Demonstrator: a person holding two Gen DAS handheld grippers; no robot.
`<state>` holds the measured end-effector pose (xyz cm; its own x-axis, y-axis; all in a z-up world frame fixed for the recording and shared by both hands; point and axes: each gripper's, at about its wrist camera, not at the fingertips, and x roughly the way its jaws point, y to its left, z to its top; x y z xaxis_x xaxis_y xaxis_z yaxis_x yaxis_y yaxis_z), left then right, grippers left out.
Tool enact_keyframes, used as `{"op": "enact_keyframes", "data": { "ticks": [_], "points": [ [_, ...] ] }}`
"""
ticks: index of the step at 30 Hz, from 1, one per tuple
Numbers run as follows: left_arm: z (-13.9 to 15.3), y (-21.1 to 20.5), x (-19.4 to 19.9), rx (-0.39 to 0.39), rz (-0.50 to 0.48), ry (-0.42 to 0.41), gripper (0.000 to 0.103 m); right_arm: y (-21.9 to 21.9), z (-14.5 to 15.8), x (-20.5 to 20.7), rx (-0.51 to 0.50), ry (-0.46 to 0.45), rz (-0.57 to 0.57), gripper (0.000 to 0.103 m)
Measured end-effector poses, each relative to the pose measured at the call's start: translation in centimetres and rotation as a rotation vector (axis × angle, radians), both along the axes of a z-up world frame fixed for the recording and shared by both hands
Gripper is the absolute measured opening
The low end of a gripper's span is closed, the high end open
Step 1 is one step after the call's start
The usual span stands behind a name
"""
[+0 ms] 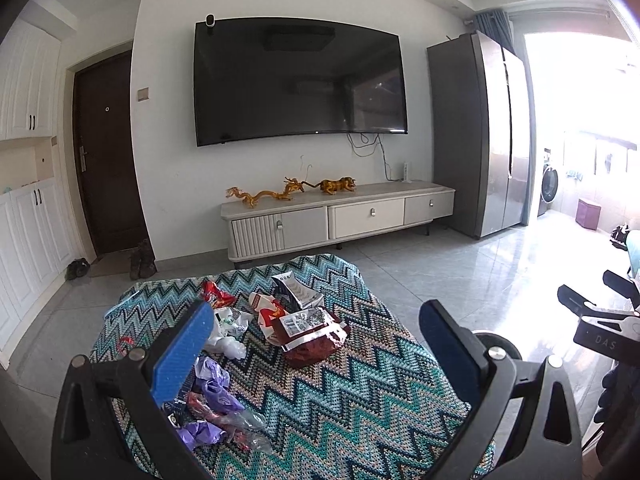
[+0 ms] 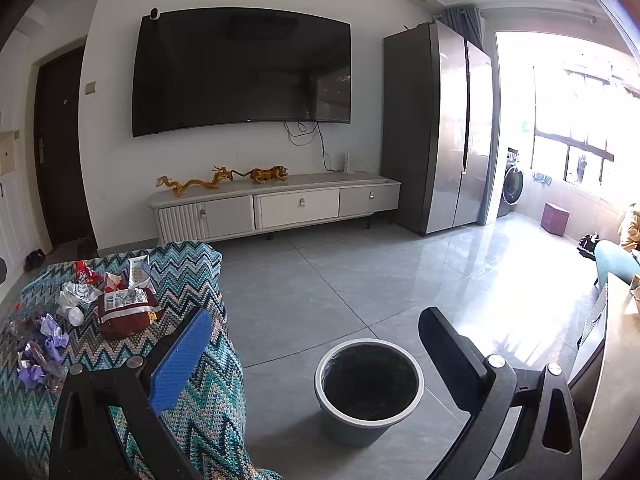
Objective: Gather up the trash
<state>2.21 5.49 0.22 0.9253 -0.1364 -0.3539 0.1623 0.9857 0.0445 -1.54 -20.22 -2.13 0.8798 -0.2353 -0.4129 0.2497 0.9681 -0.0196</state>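
Observation:
Trash lies on a table under a zigzag-patterned cloth (image 1: 360, 400). It includes a dark red snack bag (image 1: 316, 340), a red and white wrapper (image 1: 270, 312), a white carton (image 1: 296, 286), a red wrapper (image 1: 216, 296), crumpled white plastic (image 1: 228, 334) and purple wrappers (image 1: 216, 390). My left gripper (image 1: 316, 314) hovers open over this pile with nothing between its blue-padded fingers. My right gripper (image 2: 316, 316) is open and empty above the floor, over a grey bin (image 2: 368, 388) with a dark, empty inside. The red snack bag (image 2: 126, 312) and the cloth (image 2: 192, 272) show at the left of the right wrist view.
The bin stands on the tiled floor just right of the table. A TV cabinet (image 1: 336, 216) with golden figurines and a wall TV (image 1: 300, 80) are ahead, with a tall fridge (image 1: 480, 136) to the right. My right gripper (image 1: 592, 292) shows at the right edge. A wooden counter edge (image 2: 616, 340) is at far right.

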Motion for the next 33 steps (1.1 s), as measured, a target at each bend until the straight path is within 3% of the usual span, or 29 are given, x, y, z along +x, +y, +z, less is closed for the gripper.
{"op": "enact_keyframes", "data": {
  "ticks": [11,21,26,31,33],
  "points": [
    [0.1,1.1,-1.0,-0.030,-0.077,-0.018,0.103,2.2,1.7,0.0,-0.043,0.019,0.003,0.103],
    [-3.5,8.2,0.4,-0.077,-0.095,0.067,0.103,6.0,1.9,2.2,-0.048,0.067,0.147,0.103],
    [-6.5,13.2,0.9,-0.163,-0.216,0.143,0.102,8.1,0.1,4.9,-0.019,0.135,0.271,0.103],
    [-9.2,15.9,2.6,-0.152,-0.278,0.238,0.082,9.9,-2.5,7.5,-0.005,0.219,0.341,0.103],
    [-10.4,16.4,3.6,-0.144,-0.297,0.284,0.080,10.5,-3.7,8.4,0.010,0.250,0.370,0.103]
  ]
}}
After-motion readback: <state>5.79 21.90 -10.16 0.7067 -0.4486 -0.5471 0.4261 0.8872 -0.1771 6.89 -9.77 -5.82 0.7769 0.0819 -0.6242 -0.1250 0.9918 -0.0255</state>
